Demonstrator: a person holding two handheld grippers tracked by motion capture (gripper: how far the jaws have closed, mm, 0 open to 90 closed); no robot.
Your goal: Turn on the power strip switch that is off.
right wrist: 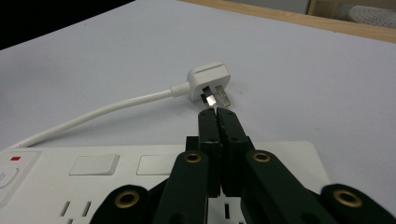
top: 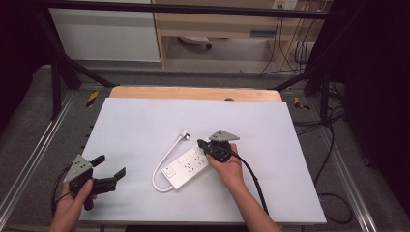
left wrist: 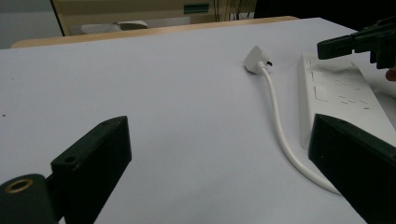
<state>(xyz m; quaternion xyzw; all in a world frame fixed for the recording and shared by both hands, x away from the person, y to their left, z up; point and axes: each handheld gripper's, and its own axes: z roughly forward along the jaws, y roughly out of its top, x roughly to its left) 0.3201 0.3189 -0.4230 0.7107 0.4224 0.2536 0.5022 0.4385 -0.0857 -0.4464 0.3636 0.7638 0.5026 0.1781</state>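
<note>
While the person's forearms are entering from the near edge of the table (top: 145,121), the right hand (top: 227,170) is resting just beside the near right end of the power strip (top: 189,166) and is holding the right gripper (top: 200,143) level above that strip. Its two black jaws are pressing flat against each other with nothing between them, and in the right gripper view their tips (right wrist: 217,114) are pointing at the metal prongs of the plug (right wrist: 210,82), stopping just short of them. The left hand (top: 72,203) is gripping the left gripper (top: 109,166) near the table's front left corner, well apart from the strip, with its jaws standing wide and released, holding nothing; the left gripper view is looking across the bare surface between them toward the strip. The power strip is lying flat near the middle of the table, set diagonally, as a long white rectangular block with smooth plastic faces and rounded corners. Its top is carrying rows of slotted sockets, square rocker switches (right wrist: 93,164) and a small red mark at one end. A round white cable (top: 162,166) is leaving the strip's near left end, looping beside it and running up to the plug (top: 184,134), which is lying on its side on the table just beyond the strip. The plug body is white, blocky and ribbed, with flat bright metal prongs. The table surface is matt pale grey, edged at the far side by a light wooden strip (top: 193,93).
</note>
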